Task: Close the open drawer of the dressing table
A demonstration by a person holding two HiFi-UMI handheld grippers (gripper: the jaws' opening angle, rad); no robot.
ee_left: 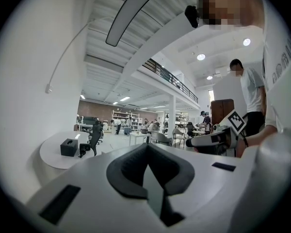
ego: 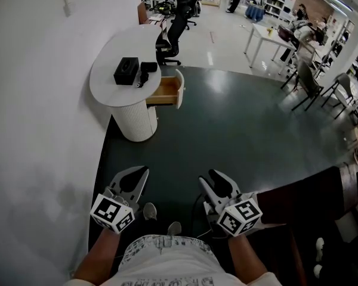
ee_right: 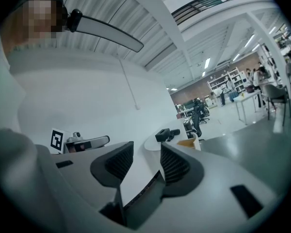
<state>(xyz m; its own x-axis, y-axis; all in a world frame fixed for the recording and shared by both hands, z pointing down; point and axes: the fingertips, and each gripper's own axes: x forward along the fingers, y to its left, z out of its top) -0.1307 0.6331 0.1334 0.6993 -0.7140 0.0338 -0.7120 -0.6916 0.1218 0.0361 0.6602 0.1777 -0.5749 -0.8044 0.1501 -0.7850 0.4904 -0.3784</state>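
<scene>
Item 1. The white round-topped dressing table with a ribbed drum base (ego: 133,119) stands against the white wall, well ahead of me across the dark floor (ego: 238,130).

Item 2. Its pale wooden drawer with a white front (ego: 169,90) is the thing to close. It is pulled out from under the tabletop's right edge and I can see its bare inside. I count it as fully open.

Item 3. A black rectangular box (ego: 126,71) sits near the middle of the tabletop. A smaller black object (ego: 147,70) lies just beside it, towards the edge over the drawer. I cannot tell what that object is.

Item 4. My left gripper (ego: 141,171) is held low in front of me with its dark pads together and nothing between them.

Item 5. My right gripper (ego: 210,177) is alongside it with its ribbed pads (ee_right: 174,165) apart and nothing between them. The drawer shows far off just beyond them.

Item 6. A black office chair (ego: 170,36) stands beyond the table and plays no part.

Progress: nothing is done yet, by my reading. Both grippers are well apart from the drawer. I have yet to approach, set a gripper against the white drawer front, and push it flush with the base.
</scene>
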